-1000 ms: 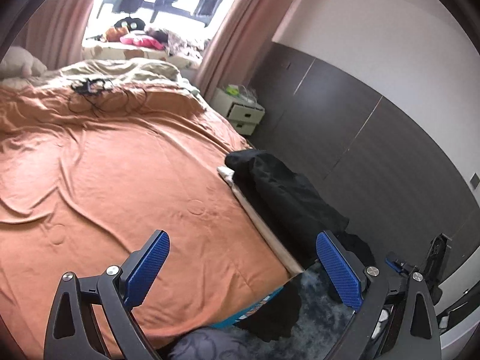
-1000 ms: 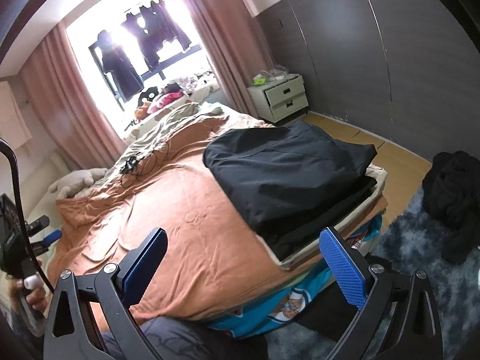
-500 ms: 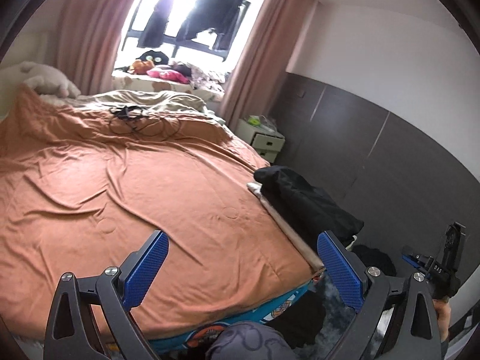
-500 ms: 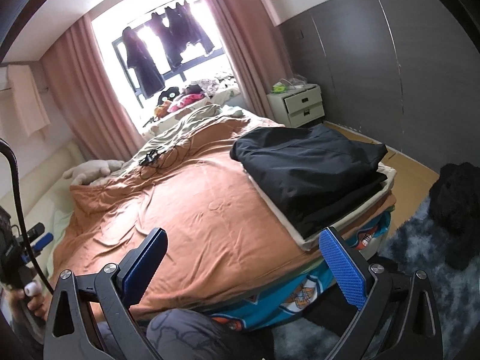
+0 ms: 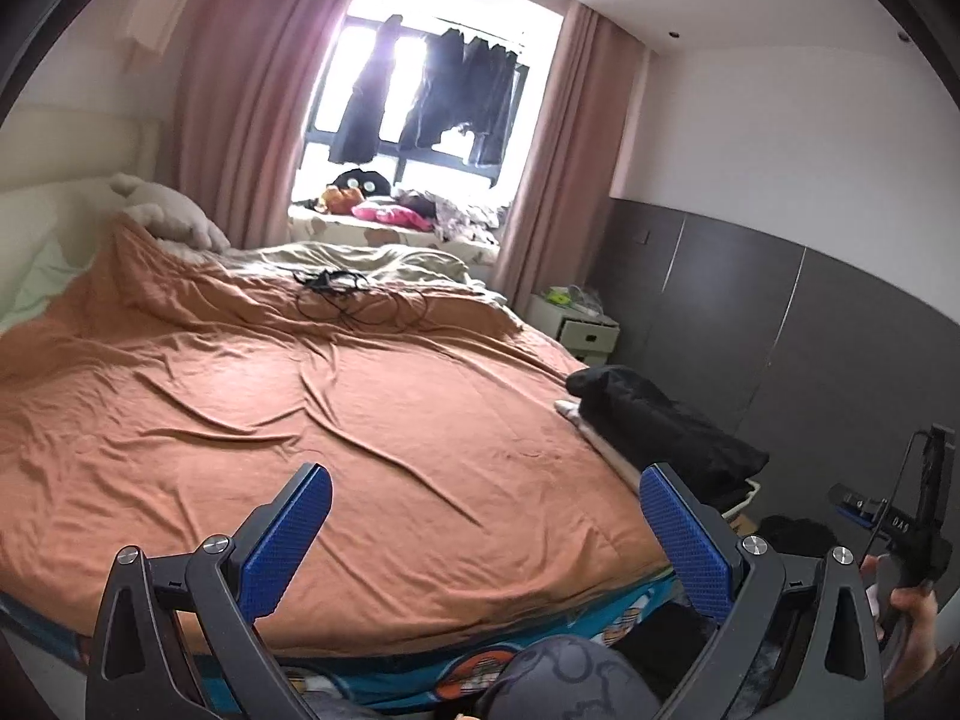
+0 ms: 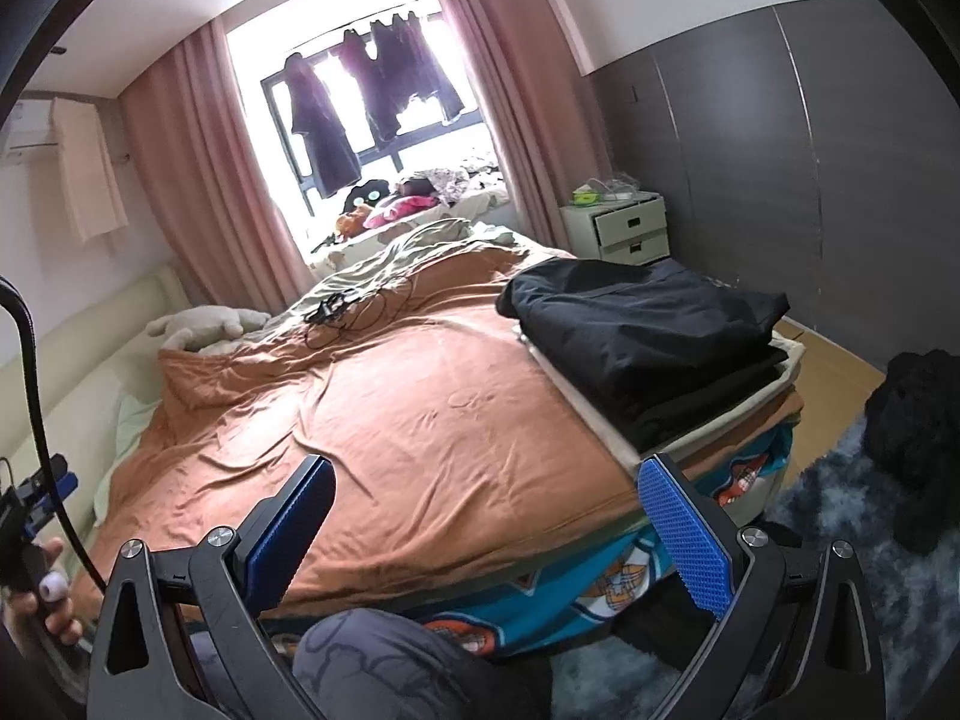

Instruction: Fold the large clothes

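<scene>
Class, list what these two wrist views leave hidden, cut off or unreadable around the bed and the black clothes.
1. Folded black clothes: left wrist view shows only their near side, edge-on.
2. Black heap on the floor: cut by the right wrist view's edge, so its kind is unclear.
3. Dark clothes at the window: backlit, details lost.
4. Patterned sheet: mostly under the orange cover.

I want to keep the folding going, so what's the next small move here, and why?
Probably swing the right gripper toward the dark heap on the rug: both grippers are open and empty, and the black stack on the bed already looks folded.
</scene>
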`<state>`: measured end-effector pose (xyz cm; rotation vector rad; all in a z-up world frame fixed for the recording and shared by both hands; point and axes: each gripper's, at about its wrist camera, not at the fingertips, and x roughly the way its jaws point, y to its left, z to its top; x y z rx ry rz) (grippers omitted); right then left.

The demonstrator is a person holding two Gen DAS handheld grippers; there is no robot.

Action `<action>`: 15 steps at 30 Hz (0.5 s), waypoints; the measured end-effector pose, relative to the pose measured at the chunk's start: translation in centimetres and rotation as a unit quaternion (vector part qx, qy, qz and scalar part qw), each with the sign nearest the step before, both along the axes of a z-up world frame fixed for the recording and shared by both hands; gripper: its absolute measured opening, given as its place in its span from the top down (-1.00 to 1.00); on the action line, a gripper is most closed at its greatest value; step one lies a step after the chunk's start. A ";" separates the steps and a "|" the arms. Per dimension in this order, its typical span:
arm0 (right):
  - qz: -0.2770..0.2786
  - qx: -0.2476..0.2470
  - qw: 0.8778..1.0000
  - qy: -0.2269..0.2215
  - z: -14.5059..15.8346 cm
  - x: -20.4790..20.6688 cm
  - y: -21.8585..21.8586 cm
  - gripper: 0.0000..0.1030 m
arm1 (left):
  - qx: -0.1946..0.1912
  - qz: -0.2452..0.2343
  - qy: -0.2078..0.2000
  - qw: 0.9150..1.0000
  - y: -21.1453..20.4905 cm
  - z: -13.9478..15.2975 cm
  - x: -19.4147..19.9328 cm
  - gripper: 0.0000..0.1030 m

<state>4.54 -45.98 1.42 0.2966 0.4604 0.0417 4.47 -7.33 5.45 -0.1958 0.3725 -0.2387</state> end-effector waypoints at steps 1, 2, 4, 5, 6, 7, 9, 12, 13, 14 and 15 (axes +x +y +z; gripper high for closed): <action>0.001 -0.002 1.000 -0.001 0.0 -0.2 0.2 -0.98 | 0.005 0.006 -0.001 1.000 0.1 -0.1 -0.7 -0.99; 0.002 -0.004 1.000 -0.003 -0.1 -0.6 0.6 -0.98 | 0.008 0.009 -0.002 1.000 0.3 -0.3 -1.2 -0.99; 0.006 -0.008 1.000 -0.007 -0.3 -1.2 1.3 -0.98 | 0.011 0.015 -0.003 1.000 0.6 -0.5 -2.0 -0.99; 0.008 -0.011 1.000 -0.008 -0.4 -1.5 1.6 -0.98 | 0.013 0.021 -0.003 1.000 0.7 -0.7 -2.5 -0.99; 0.008 -0.013 1.000 -0.010 -0.5 -1.8 1.9 -0.98 | 0.015 0.023 -0.002 1.000 0.8 -0.8 -2.8 -0.99; 0.009 -0.016 1.000 -0.011 -0.6 -2.1 2.2 -0.98 | 0.015 0.026 -0.002 1.000 0.9 -1.1 -3.3 -0.99; 0.011 -0.019 1.000 -0.010 -0.9 -2.6 2.8 -0.98 | 0.014 0.032 -0.003 0.999 1.1 -1.4 -4.0 -0.99; 0.019 -0.023 1.000 -0.009 -1.4 -3.1 3.6 -0.98 | 0.005 0.035 -0.007 0.999 1.4 -1.7 -5.1 -0.99; 0.017 -0.025 0.999 -0.010 -1.6 -3.2 3.7 -0.98 | 0.003 0.036 -0.010 0.999 1.4 -1.6 -5.5 -0.99; 0.014 -0.028 0.999 -0.011 -1.7 -3.5 3.9 -0.98 | 0.005 0.034 -0.014 0.999 1.3 -1.5 -5.7 -0.99; 0.014 -0.027 0.999 -0.013 -1.9 -3.8 4.0 -0.98 | 0.010 0.033 -0.016 0.999 1.2 -1.5 -5.8 -0.99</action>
